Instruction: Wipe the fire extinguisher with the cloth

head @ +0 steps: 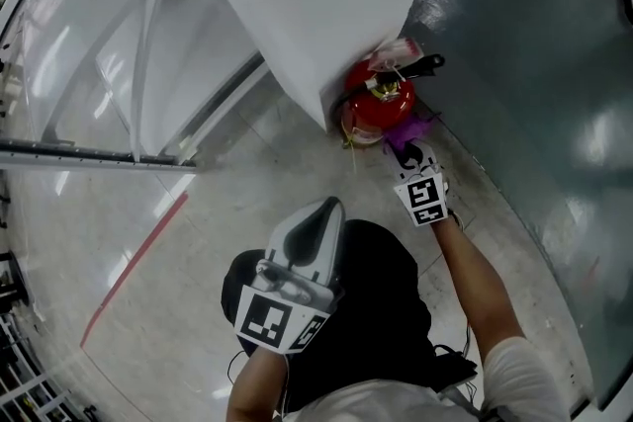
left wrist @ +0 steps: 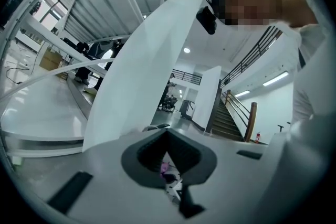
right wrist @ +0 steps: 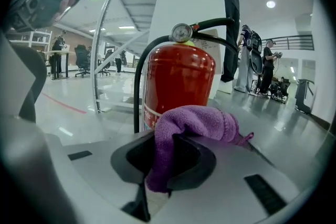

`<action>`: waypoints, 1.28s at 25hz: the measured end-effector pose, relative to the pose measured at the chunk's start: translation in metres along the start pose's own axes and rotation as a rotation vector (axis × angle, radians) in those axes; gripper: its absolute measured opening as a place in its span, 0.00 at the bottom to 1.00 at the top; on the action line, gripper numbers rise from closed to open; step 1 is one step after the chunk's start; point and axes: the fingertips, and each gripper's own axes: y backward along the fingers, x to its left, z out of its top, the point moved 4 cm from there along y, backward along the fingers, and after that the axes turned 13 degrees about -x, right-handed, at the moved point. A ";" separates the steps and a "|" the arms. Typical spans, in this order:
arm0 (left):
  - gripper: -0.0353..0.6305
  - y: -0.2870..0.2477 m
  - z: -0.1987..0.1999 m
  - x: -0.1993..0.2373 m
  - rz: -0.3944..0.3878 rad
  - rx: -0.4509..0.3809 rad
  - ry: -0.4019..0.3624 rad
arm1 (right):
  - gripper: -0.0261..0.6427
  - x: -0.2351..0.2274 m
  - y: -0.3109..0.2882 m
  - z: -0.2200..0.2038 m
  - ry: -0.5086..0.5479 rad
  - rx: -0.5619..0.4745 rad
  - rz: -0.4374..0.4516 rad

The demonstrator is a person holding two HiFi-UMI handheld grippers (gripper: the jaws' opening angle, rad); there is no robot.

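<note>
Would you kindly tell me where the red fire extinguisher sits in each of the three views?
Head view: fire extinguisher upper centre-right, at the white column's foot.
Left gripper view: not discernible.
Right gripper view: centre, upright, just behind the purple cloth.
Shared landmark: the white column, seen in all three.

Head view: high up, aimed steeply down at the floor [head: 148,212]; the fire extinguisher [head: 376,104] sits small at upper centre, at the foot of a pillar [head: 297,5]. Right gripper view: low and close in, facing the fire extinguisher, which fills the centre behind the cloth [right wrist: 194,123]. Left gripper view: level, looking past the pillar toward a staircase [left wrist: 228,118]. Head and right gripper views share the fire extinguisher and the cloth; the pillar shows in all three.
</note>
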 end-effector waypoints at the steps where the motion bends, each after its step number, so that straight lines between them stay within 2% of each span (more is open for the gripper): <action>1: 0.06 0.001 0.001 0.001 0.003 -0.002 -0.001 | 0.13 0.002 -0.002 -0.006 -0.003 0.008 0.005; 6: 0.06 0.010 0.002 0.003 0.031 -0.004 0.002 | 0.13 0.014 -0.010 -0.041 -0.011 0.061 0.031; 17: 0.06 0.026 0.000 -0.003 0.043 0.010 -0.008 | 0.13 0.031 -0.027 -0.087 -0.093 0.076 0.073; 32: 0.06 0.044 -0.009 -0.003 0.065 0.020 0.012 | 0.13 0.042 -0.057 -0.161 -0.170 0.206 0.069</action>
